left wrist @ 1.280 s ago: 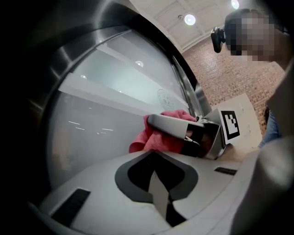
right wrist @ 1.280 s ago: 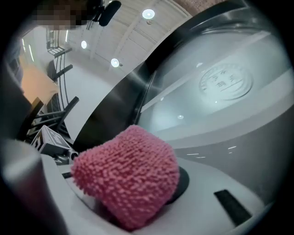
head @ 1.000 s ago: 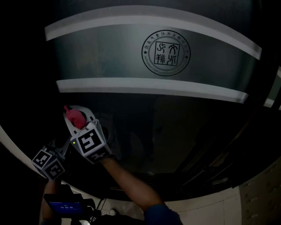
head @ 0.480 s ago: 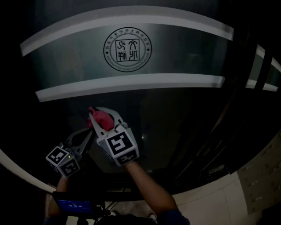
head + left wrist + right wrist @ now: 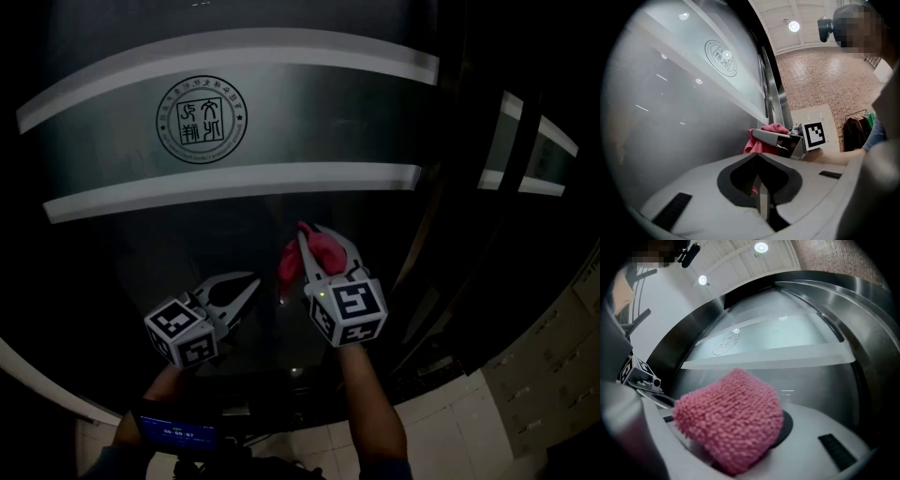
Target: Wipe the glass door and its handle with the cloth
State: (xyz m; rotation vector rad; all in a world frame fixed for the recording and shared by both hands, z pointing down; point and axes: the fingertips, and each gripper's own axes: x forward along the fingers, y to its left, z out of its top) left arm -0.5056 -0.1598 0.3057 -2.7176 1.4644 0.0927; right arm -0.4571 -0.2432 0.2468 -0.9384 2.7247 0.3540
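Cloth [image 5: 729,420], pink, clenched in your right hand-held gripper [image 5: 314,240], at the glass door [image 5: 112,253], centre of head view. Only the left gripper view shows your left hand-held gripper [image 5: 759,183] closed, empty.

The right gripper [image 5: 315,234] has swept the cloth [image 5: 324,247] rightward across the glass door [image 5: 309,112] — past the round seal [image 5: 201,121].

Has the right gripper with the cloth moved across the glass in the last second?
Yes. The right gripper, shut on the cloth, has gone rightward: it was below-left of the round seal, now below-right.
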